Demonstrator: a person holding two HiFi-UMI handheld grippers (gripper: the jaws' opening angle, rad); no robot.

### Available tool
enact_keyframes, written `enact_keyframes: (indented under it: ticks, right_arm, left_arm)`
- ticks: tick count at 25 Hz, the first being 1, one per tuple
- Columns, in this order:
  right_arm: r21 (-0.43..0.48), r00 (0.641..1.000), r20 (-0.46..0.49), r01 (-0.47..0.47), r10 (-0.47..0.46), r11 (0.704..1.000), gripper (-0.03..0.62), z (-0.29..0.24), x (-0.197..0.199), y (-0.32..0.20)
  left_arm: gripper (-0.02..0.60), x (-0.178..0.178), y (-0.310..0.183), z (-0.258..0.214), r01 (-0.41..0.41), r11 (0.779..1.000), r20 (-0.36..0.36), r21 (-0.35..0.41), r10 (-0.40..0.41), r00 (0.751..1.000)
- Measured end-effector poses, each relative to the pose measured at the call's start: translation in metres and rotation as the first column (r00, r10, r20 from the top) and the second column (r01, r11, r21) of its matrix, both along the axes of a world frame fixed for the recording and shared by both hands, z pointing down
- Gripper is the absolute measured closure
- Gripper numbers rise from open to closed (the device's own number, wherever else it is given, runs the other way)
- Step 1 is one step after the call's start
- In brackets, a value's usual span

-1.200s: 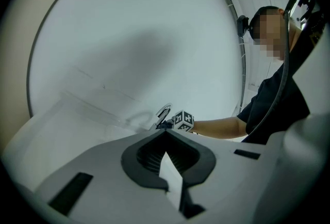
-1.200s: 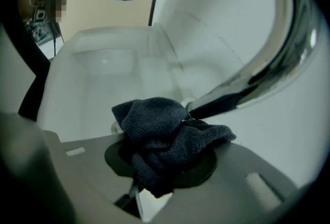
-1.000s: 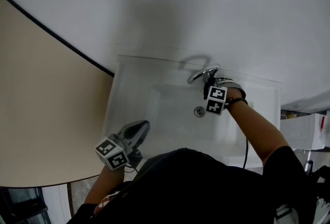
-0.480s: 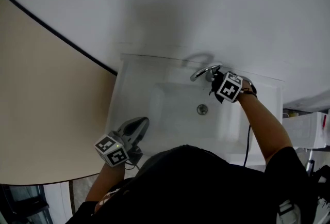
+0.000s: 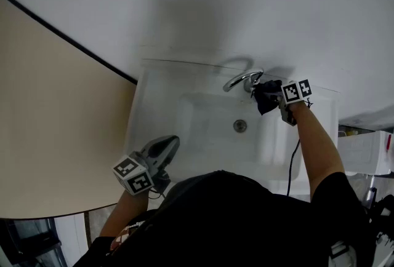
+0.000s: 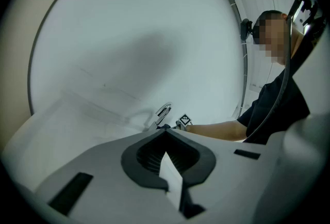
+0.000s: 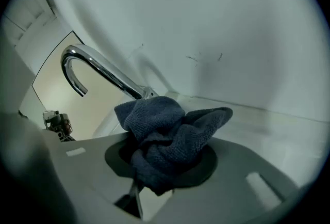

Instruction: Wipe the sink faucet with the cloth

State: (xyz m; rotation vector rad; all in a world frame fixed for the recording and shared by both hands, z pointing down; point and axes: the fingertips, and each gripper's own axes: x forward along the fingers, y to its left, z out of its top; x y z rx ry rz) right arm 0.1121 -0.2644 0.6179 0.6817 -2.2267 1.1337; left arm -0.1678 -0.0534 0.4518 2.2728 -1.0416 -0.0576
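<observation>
Two grippers are in play, and only the right gripper (image 5: pixel 273 98) has changed place. A second ago it hung over the basin below the spout, near the drain (image 5: pixel 240 126). It has since swung to the right of the faucet (image 5: pixel 243 80) and rolled over, so its marker cube now faces another way. Its jaws are clamped on the bunched dark blue cloth (image 7: pixel 165 132), which sits just beside the faucet's base; whether the two touch is unclear. The curved chrome spout arches away to the left in the right gripper view. The left gripper (image 5: pixel 165 147) has stayed at the front left rim of the white sink (image 5: pixel 148 106), with its jaws closed together on nothing.
</observation>
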Motion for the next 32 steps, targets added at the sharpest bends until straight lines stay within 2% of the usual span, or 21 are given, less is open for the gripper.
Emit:
enact_keyframes:
  ticks: [2, 5, 6, 8, 12, 16, 17, 20, 23, 25, 27, 30, 32]
  right_arm:
    - [0.021, 1.0, -0.023, 0.021, -0.02, 1.0, 0.473, 0.002, 0.002, -0.005]
    - [0.076, 0.988, -0.151, 0.008, 0.003, 0.997, 0.476, 0.021, 0.02, -0.003]
    - [0.071, 0.988, -0.153, -0.01, 0.021, 0.997, 0.477, 0.027, 0.024, 0.002]
    - [0.032, 0.995, -0.093, -0.044, 0.047, 0.999, 0.479, 0.031, 0.027, 0.017]
    - [-0.013, 1.0, -0.013, -0.027, 0.027, 1.0, 0.479, 0.042, 0.011, 0.061]
    - [-0.002, 0.979, 0.055, -0.195, 0.195, 0.981, 0.477, 0.047, 0.015, 0.033]
    - [-0.011, 0.976, 0.052, -0.21, 0.21, 0.978, 0.477, 0.049, 0.018, 0.025]
    - [-0.011, 0.992, -0.011, -0.125, 0.125, 0.992, 0.477, 0.054, 0.022, 0.015]
    - [0.049, 0.996, -0.07, -0.057, 0.06, 0.997, 0.478, 0.051, 0.027, 0.004]
    - [0.1, 0.995, -0.032, -0.09, 0.094, 0.991, 0.478, 0.037, 0.026, -0.014]
    - [0.11, 0.994, 0.025, -0.113, 0.111, 0.987, 0.477, 0.024, 0.014, -0.03]
    - [-0.002, 0.983, 0.088, -0.162, 0.162, 0.987, 0.482, 0.033, -0.004, -0.042]
    - [-0.09, 0.965, 0.139, -0.213, 0.224, 0.973, 0.484, 0.04, -0.005, -0.044]
  left_arm:
    - [0.589, 0.002, -0.001, -0.001, 0.006, 1.0, 0.007, -0.007, -0.006, 1.0]
    - [0.589, 0.004, 0.002, -0.001, 0.005, 1.0, 0.01, -0.008, -0.005, 1.0]
    - [0.589, 0.005, 0.003, 0.0, 0.003, 1.0, 0.006, -0.005, -0.003, 1.0]
    - [0.589, 0.002, 0.004, 0.001, 0.004, 1.0, 0.004, 0.001, -0.004, 1.0]
    - [0.589, -0.008, 0.005, 0.004, 0.029, 0.999, 0.01, -0.024, -0.029, 1.0]
    - [0.589, -0.01, 0.004, 0.004, 0.028, 0.999, 0.006, -0.028, -0.028, 1.0]
    - [0.589, -0.009, 0.004, 0.004, 0.025, 0.999, 0.009, -0.025, -0.025, 1.0]
    - [0.589, -0.007, 0.005, 0.003, 0.021, 0.999, 0.025, -0.03, -0.021, 0.999]
    - [0.589, -0.01, 0.009, 0.007, 0.026, 0.998, 0.042, -0.049, -0.023, 0.999]
    - [0.589, -0.012, 0.012, 0.009, 0.028, 0.998, 0.054, -0.06, -0.025, 0.998]
    - [0.588, -0.013, 0.013, 0.01, 0.028, 0.998, 0.056, -0.064, -0.024, 0.998]
    - [0.589, -0.009, 0.014, 0.008, 0.029, 0.997, 0.07, -0.076, -0.024, 0.997]
    - [0.589, -0.006, 0.014, 0.008, 0.029, 0.996, 0.072, -0.08, -0.023, 0.997]
